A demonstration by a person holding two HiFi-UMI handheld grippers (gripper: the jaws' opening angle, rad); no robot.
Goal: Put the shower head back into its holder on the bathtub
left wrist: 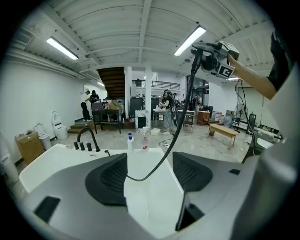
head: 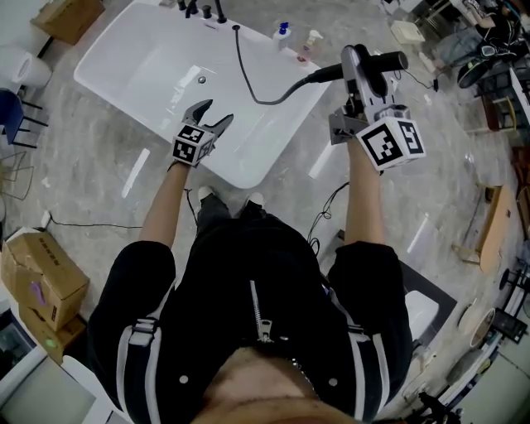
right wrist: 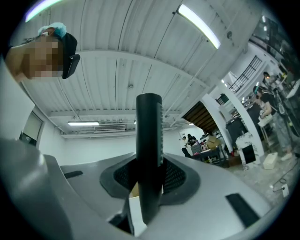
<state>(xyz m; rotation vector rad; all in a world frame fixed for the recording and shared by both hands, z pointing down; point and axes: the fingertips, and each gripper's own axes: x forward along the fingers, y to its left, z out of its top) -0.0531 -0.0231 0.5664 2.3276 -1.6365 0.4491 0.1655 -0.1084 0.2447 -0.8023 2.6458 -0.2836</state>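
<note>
A white bathtub (head: 248, 170) lies ahead of me, with black taps (head: 203, 10) on its far deck. From the deck beside the taps a black hose (head: 248, 79) loops up to the black shower head (head: 389, 60). My right gripper (head: 367, 70) is shut on its handle and holds it raised past the tub's right end. In the right gripper view the handle (right wrist: 149, 154) stands upright between the pads. My left gripper (head: 214, 114) hangs open and empty over the tub's near rim. From the left gripper (left wrist: 149, 176) the hose (left wrist: 173, 140) rises to the held shower head (left wrist: 206, 49).
Two small bottles (head: 283, 33) (head: 310, 40) stand on the tub's far right corner. Cardboard boxes (head: 41, 277) sit on the floor at my left, and a toilet (head: 21, 66) stands left of the tub. A wooden bench (head: 493, 224) and cables lie on the right.
</note>
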